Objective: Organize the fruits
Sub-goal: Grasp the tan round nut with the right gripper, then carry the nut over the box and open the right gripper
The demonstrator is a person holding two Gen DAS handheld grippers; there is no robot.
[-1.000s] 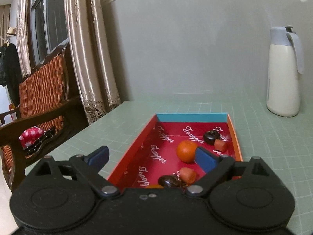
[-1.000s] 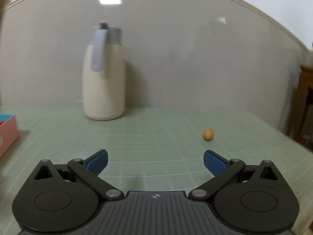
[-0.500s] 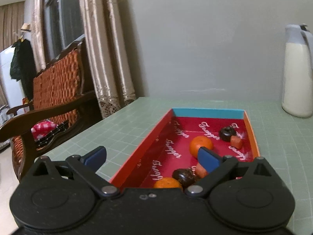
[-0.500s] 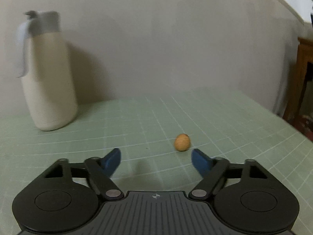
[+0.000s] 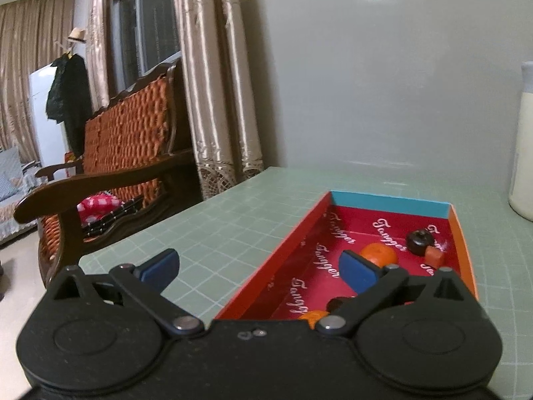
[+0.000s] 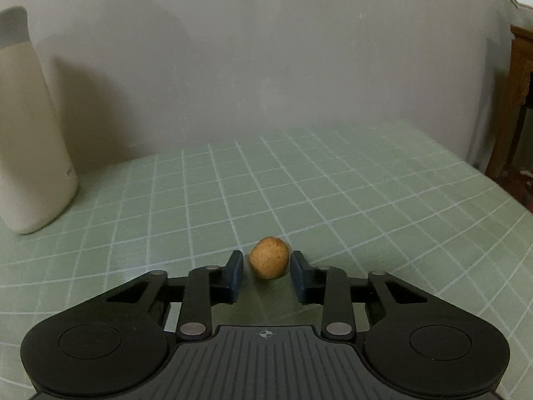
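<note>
honestly the sketchy bit here is that the little tan fruit (image 6: 269, 262) is round and just sitting loose on the green grid mat (image 6: 366, 200), so if one pad of the right gripper (image 6: 266, 271) touches before the other it'll probably just roll off, and there's a lot of open table for it to wander across. Jaws are partly closed, standing either side of the fruit with a sliver of gap on both sides, not pinching it yet as far as I can tell. It's also only between the very tips, so a squeeze could pop it out forward. Too hard a squeeze might bruise it, can't tell how soft it is. Looks-wise: small, roundish, matte brownish-tan skin, slightly speckled, maybe a longan. It's in front of the cream jug (image 6: 30, 140), well apart from it. The left gripper (image 5: 256, 268) is spread wide and empty, hovering at the near end of the red tray (image 5: 283, 260) where an orange (image 5: 379, 254) and some dark fruit (image 5: 419, 241) sit
</note>
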